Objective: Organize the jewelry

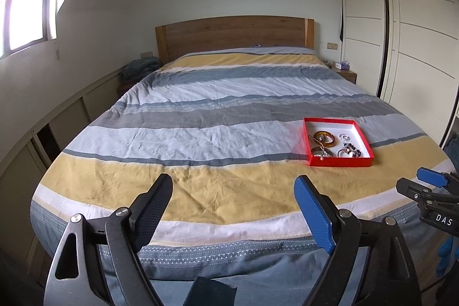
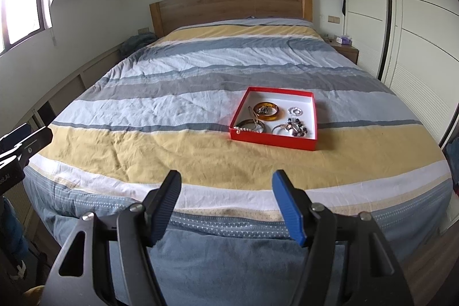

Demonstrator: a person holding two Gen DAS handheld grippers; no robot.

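A shallow red tray [image 1: 341, 162] [image 2: 272, 140] with a white inside lies on the striped bedspread [image 1: 200, 134] [image 2: 172, 111], towards the right. Inside it are an amber bangle [image 1: 325, 138] [image 2: 268, 111], a small clear beaded ring [image 1: 344, 137] [image 2: 296, 111], dark beaded bracelets [image 1: 351, 149] [image 2: 297, 128] and thin metal bangles [image 1: 321, 152] [image 2: 251, 126]. My left gripper [image 1: 233, 185] hovers open over the foot of the bed, well short and left of the tray, with nothing between its fingers. My right gripper [image 2: 226, 181] is open and empty too, in front of the tray.
A wooden headboard [image 1: 233, 33] [image 2: 229, 6] stands at the far end. Sliding wardrobe doors [image 1: 416, 48] [image 2: 416, 33] run along the right, with a bedside table [image 1: 347, 73] [image 2: 345, 50] beside them. Low cabinets [image 1: 57, 128] and a window [image 1: 25, 10] line the left wall.
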